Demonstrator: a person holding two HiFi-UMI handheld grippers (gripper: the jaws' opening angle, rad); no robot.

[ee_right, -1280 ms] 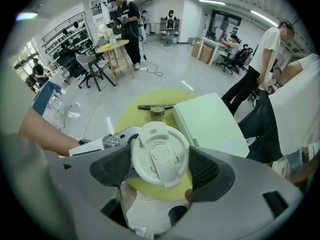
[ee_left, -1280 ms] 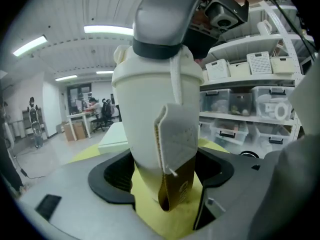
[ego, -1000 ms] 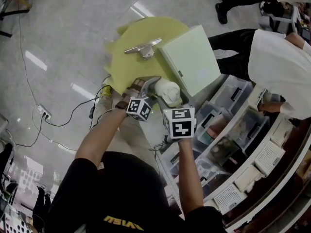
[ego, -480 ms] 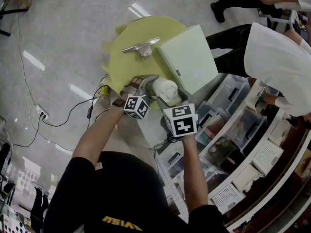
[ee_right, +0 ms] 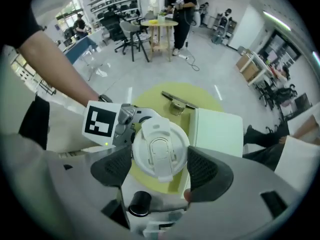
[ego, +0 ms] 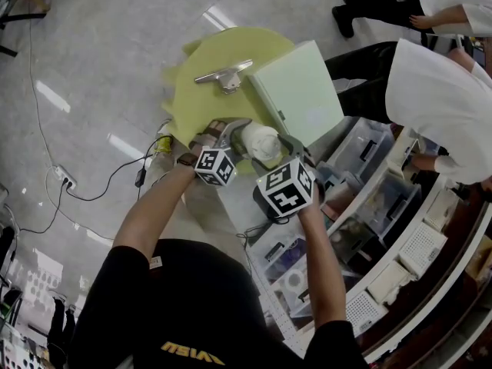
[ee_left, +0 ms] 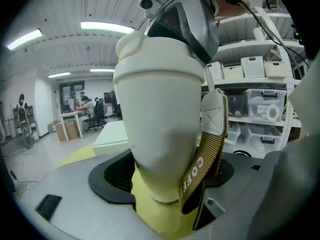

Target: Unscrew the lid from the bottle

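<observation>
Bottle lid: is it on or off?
On. The lid sits atop the bottle, no gap showing, the right gripper clamped around it. How loose, cannot tell.

surface: round yellow table (ego: 192, 106) | on it: metal bracket (ego: 224, 75), pale green box (ego: 300, 92)

Left gripper (ego: 244, 134), nearly level, clamps the bottle (ee_left: 160, 114); right gripper (ego: 278, 154), just right of it, points straight down, jaws pressing the lid (ee_right: 160, 151)

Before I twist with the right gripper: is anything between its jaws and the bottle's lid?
Nothing visible is. The right gripper has its jaws on either side of the lid, pads against its rim; the left gripper clamps the bottle below.
</observation>
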